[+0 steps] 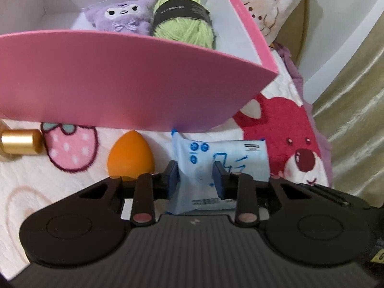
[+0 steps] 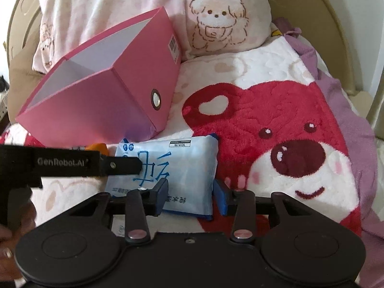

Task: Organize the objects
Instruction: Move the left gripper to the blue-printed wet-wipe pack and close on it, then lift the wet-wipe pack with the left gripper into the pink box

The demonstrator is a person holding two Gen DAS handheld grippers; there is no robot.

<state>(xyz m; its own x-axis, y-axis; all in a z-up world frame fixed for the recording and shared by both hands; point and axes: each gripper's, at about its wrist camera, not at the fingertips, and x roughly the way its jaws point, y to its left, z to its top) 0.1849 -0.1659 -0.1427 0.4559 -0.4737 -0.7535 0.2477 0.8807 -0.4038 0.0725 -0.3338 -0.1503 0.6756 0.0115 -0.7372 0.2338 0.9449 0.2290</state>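
A box stands on a blanket, with a plush toy and a ball of yarn side by side inside, toy on the left. Before the box lie 3 things in a row: a small cylinder leftmost, a sponge in the middle, a wipes pack rightmost. Pillows lean behind the box.

glossy plastic wipes pack on fluffy fleece blanket (matt cardboard box).
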